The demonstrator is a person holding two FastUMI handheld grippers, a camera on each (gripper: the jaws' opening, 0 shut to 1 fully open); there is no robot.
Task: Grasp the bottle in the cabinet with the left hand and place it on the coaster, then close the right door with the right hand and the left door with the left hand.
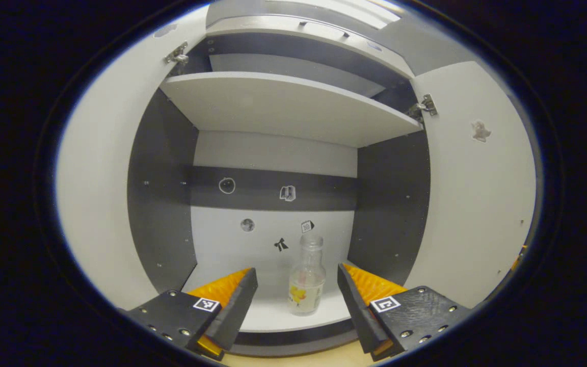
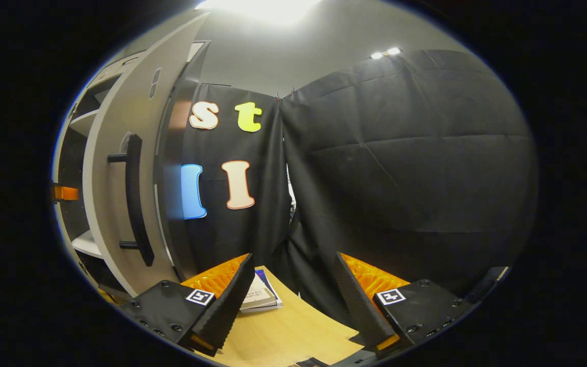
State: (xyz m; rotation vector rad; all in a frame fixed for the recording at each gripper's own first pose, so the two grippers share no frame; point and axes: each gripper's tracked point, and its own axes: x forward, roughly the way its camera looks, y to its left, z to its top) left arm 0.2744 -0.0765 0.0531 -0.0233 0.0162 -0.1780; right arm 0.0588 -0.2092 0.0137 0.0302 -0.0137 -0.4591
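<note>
Left gripper (image 1: pixel 297 298): fingers spread wide, holding nothing, aimed into the cabinet (image 1: pixel 161 204). The bottle (image 1: pixel 307 275) stands upright on the cabinet's bottom shelf, beyond the fingertips, between them and touching neither. Both cabinet doors stand open.

Right gripper (image 2: pixel 293 300): fingers apart, empty, over the table (image 2: pixel 288 331). The cabinet's right door (image 2: pixel 115 178), with its handle (image 2: pixel 135 199), stands open nearby.

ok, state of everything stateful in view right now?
left gripper: open, lined up on the bottle, not touching
right gripper: open, empty
bottle: upright on cabinet floor, no cap
left door: open
right door: open
books: lying on table
</note>
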